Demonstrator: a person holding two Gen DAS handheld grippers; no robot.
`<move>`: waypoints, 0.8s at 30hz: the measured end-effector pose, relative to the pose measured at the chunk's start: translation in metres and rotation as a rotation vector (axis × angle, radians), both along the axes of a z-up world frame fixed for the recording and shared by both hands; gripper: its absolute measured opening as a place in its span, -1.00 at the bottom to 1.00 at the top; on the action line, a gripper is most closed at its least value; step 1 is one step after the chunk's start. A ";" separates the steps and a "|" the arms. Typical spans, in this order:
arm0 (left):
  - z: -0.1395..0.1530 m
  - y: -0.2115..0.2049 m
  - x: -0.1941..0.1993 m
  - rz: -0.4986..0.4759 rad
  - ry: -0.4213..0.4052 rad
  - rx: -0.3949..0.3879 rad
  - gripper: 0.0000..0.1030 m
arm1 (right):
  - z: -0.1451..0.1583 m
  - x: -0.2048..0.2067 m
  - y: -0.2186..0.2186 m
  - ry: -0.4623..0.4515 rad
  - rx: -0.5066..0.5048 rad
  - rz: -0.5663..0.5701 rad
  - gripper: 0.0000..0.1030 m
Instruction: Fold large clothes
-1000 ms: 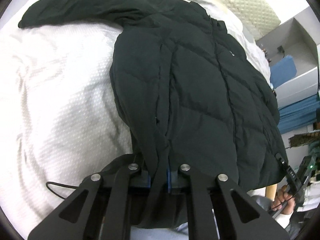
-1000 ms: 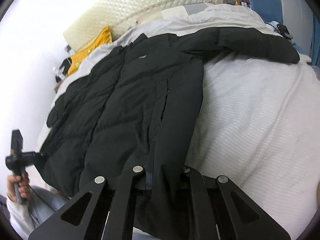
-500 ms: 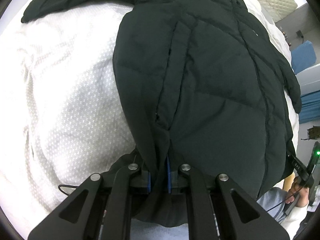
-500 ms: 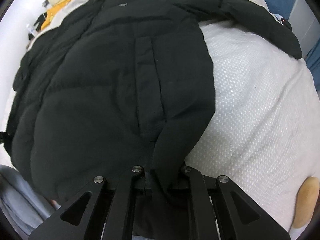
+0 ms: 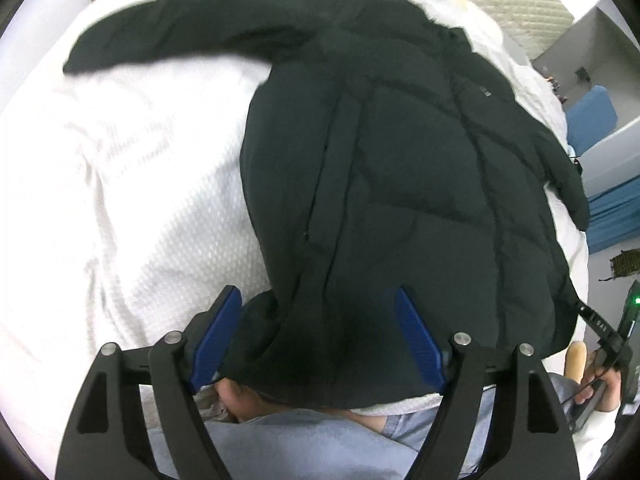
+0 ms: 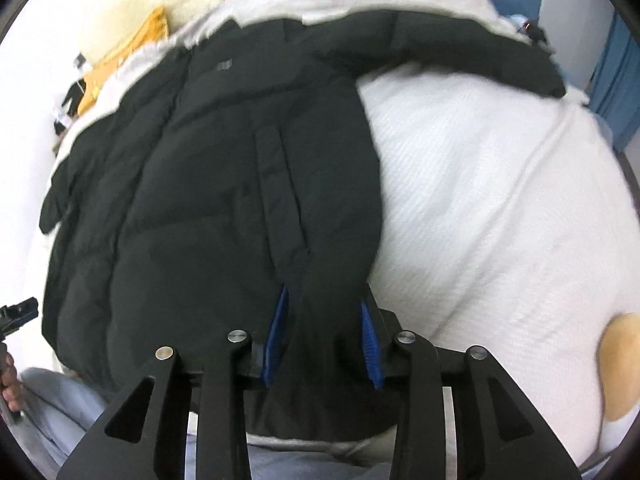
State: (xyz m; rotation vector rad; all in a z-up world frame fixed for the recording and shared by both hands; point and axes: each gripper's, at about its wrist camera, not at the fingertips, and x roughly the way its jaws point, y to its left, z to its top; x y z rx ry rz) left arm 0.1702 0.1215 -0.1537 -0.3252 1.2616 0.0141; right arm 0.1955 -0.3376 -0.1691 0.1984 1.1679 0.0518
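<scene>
You have just let go of the jacket's [image 5: 400, 184] hem: your left gripper [image 5: 318, 340] is opening wide, your right gripper [image 6: 326, 340] opening narrower, leaving it spread toward twelve o'clock on the bed [image 5: 140, 200], ready for folding.

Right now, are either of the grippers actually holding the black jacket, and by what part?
Neither holds it. The left gripper and right gripper are opening, pads off the jacket, whose hem lies loose between both.

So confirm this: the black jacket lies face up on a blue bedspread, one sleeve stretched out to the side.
Wrong on the colour. The bedspread is white, as the left wrist view shows. The black jacket does lie on it face up, one sleeve stretched out sideways.
</scene>
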 end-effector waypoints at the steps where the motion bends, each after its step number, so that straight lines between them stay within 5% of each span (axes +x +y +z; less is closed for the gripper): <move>1: 0.011 -0.002 -0.001 0.000 -0.026 0.007 0.53 | 0.009 -0.001 -0.001 -0.020 -0.002 -0.004 -0.37; 9: 0.103 -0.033 -0.009 -0.032 -0.288 0.055 0.53 | 0.113 -0.026 0.001 -0.274 -0.048 -0.035 -0.34; 16: 0.175 -0.057 -0.025 -0.063 -0.497 0.066 0.54 | 0.169 -0.050 0.022 -0.465 -0.066 -0.017 -0.19; 24: 0.205 -0.091 -0.032 -0.117 -0.663 0.093 0.56 | 0.205 -0.073 0.040 -0.644 -0.077 0.021 -0.06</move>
